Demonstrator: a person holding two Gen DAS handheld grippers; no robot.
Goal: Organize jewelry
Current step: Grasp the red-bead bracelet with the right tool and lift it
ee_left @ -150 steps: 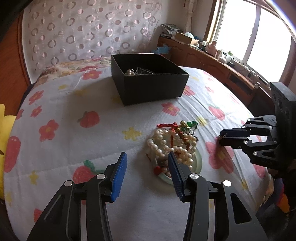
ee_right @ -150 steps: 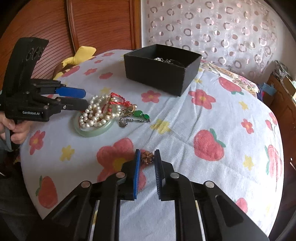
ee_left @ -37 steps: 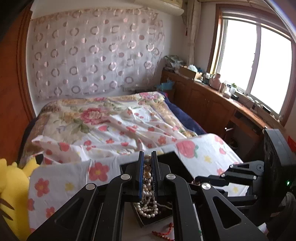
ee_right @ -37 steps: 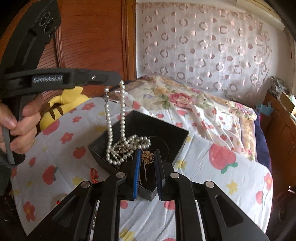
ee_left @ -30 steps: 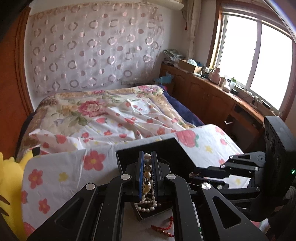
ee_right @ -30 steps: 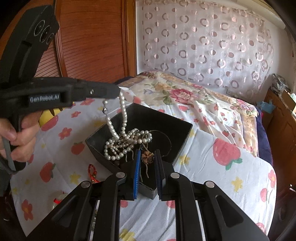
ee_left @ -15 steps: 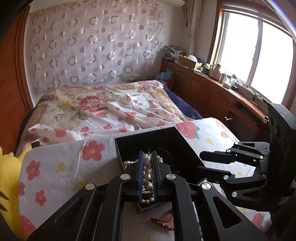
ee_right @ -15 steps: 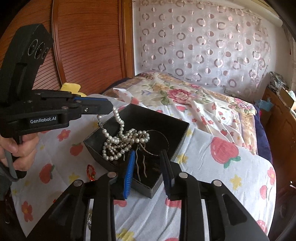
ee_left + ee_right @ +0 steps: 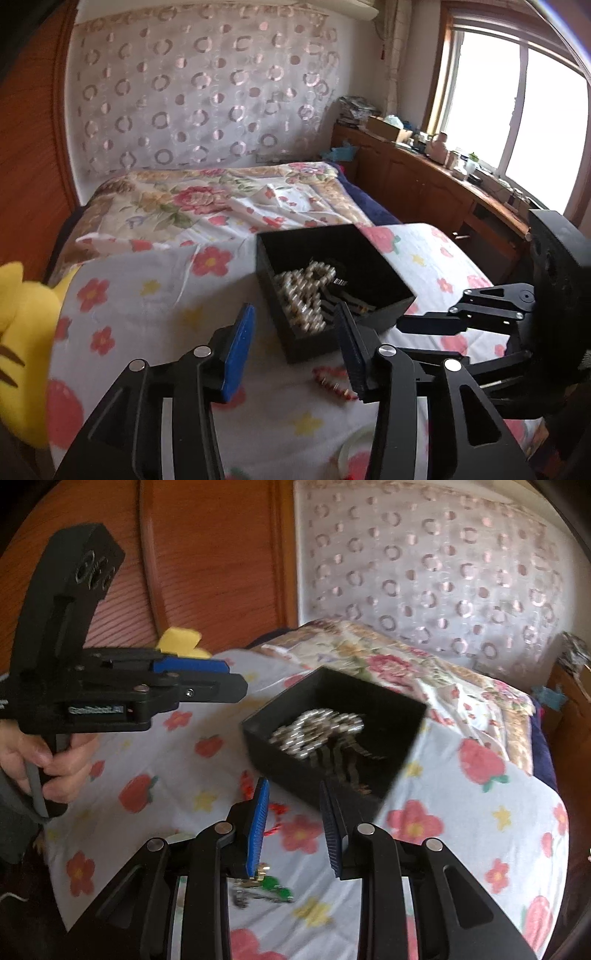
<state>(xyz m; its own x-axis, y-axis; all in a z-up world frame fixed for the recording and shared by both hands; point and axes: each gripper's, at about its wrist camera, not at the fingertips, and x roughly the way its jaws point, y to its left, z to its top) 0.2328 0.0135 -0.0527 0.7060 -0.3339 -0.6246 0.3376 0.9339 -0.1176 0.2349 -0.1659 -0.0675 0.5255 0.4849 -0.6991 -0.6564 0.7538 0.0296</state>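
Note:
A black open box [image 9: 384, 266] [image 9: 402, 709] stands on the flowered cloth. A pearl necklace [image 9: 304, 295] [image 9: 317, 727] and thin dark chains lie inside it. My left gripper [image 9: 295, 347] is open and empty, just in front of the box. It shows in the right wrist view [image 9: 229, 679] at the left, above the cloth. My right gripper [image 9: 293, 827] is open and empty, near the box's front corner. It shows in the left wrist view [image 9: 406, 334] at the right. A red bead string [image 9: 332, 384] [image 9: 275, 806] lies in front of the box. A green-stone piece [image 9: 275, 886] lies nearer.
A pale green bangle [image 9: 351, 446] lies at the near edge of the cloth. A yellow plush toy [image 9: 22, 332] sits at the left. A bed with a floral quilt [image 9: 221, 195] lies behind the cloth. Wooden cabinets [image 9: 424, 184] run under the window at the right.
Both grippers have opened. The pearl necklace and the small flower piece dropped into the box. Both grippers have pulled back from the box.

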